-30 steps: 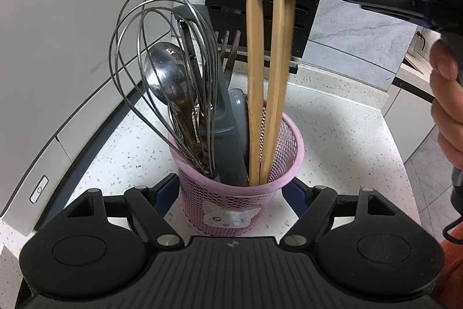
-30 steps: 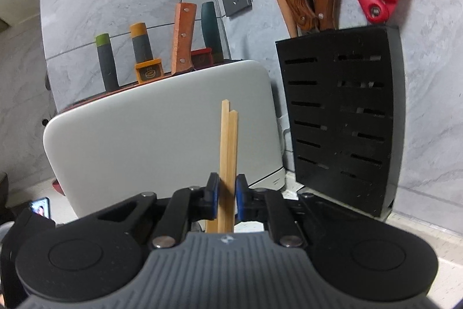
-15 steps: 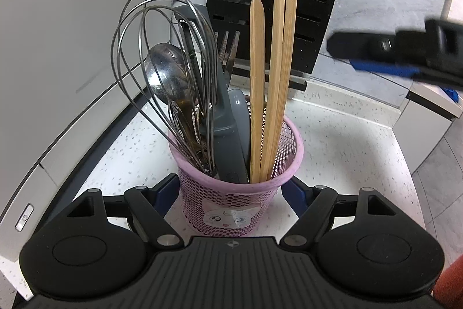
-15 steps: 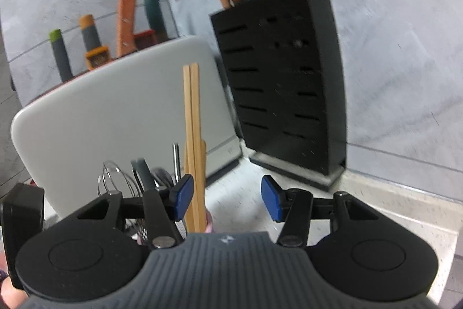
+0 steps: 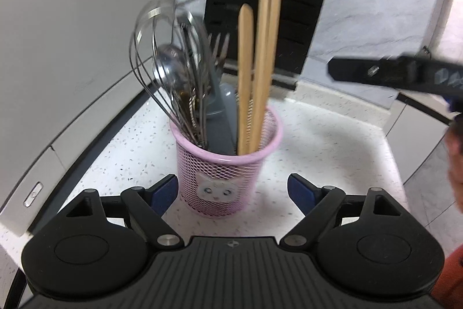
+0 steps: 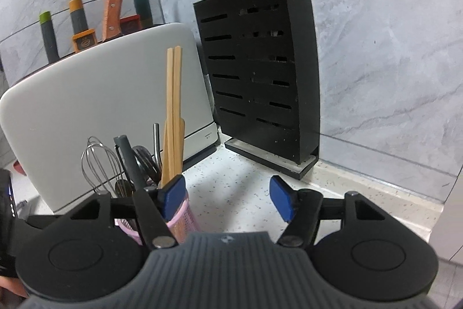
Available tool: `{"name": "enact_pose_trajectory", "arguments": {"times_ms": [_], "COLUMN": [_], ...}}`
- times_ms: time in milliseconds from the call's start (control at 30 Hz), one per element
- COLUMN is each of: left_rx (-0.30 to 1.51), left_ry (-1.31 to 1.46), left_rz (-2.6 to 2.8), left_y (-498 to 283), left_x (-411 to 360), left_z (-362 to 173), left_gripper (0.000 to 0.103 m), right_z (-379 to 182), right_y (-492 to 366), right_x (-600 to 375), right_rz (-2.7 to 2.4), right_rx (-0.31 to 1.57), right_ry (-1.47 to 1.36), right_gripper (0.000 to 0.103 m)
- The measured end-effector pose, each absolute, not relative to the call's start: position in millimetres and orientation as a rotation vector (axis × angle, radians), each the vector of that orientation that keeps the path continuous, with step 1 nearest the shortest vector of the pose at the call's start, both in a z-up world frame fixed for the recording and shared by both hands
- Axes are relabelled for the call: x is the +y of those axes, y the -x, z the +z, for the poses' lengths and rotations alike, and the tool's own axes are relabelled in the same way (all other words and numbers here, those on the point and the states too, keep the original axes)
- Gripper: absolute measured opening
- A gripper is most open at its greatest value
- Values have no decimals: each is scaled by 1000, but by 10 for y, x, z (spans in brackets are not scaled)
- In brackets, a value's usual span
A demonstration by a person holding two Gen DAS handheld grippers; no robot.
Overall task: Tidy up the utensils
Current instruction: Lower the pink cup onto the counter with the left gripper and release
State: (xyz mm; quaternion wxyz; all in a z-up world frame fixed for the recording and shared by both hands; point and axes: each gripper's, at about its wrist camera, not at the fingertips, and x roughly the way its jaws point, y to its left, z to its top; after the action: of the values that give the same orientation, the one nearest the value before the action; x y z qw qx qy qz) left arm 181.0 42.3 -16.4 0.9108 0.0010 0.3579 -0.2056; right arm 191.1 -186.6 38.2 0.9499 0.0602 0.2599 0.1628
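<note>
The pink mesh basket [image 5: 225,164] stands on the speckled table [image 5: 332,141], and the pair of wooden chopsticks [image 5: 267,48] is in it now, upright, leaning against the rim beside a wooden spatula handle [image 5: 244,71]. A wire whisk [image 5: 162,71], a metal spoon [image 5: 169,68] and a grey tool share the same cup, all handles-down, so it reads as the one home for loose utensils.

The left claw [image 5: 233,188] has just been opening: its blue pads sit either side of the basket, the left one close to the mesh and the right one clearly off it. It looks like a steadying hold, let go now that the sticks are in.

The right claw [image 6: 227,199] has also just been opening. It is released with nothing between its pads, and the chopsticks stand free behind its left pad. In the left view it hangs off to the right, blurred.

Writing: the basket front carries a cat-face badge [image 5: 215,188]; no words there. The right claw's arm shows pale letters, possibly "DAS", too smeared to be sure. The black knife block [image 6: 257,71] bears no readable label.
</note>
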Motion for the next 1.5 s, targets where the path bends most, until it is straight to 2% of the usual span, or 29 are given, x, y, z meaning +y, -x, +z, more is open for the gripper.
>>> {"name": "enact_pose_trajectory", "arguments": {"times_ms": [467,567,633,700,767,1167,1500], "left_rx": [368,324,322,310,322,632,642], "left_ry": [23,11,-5,10,16,-27,-37], "left_rz": [-298,-258,-232,-231,-212,-207,-172], "left_y": [-768,-565,-488,-408,-344,-465,-397], "left_x": [635,669,664,668,669,485,522], "left_z": [300,345,362,343,299,-158,-246], "left_gripper": [100,103,103,103,103,103,103], "right_z": [559,542,516,464,395,-112,-230], "right_y": [-1178,-985,-865,-755,-654,-474,-522], "right_x": [-1887,-1863,-1824,-1798,-1788,-1830,-1836], "right_rz": [341,359,357,342,319,229,198], "right_rx": [401,393,394,399,418,599,667], "right_ry": [-67,-62,-41,-33,-40,-63,-40], "right_gripper": [73,85,86,92,97,97,97]}}
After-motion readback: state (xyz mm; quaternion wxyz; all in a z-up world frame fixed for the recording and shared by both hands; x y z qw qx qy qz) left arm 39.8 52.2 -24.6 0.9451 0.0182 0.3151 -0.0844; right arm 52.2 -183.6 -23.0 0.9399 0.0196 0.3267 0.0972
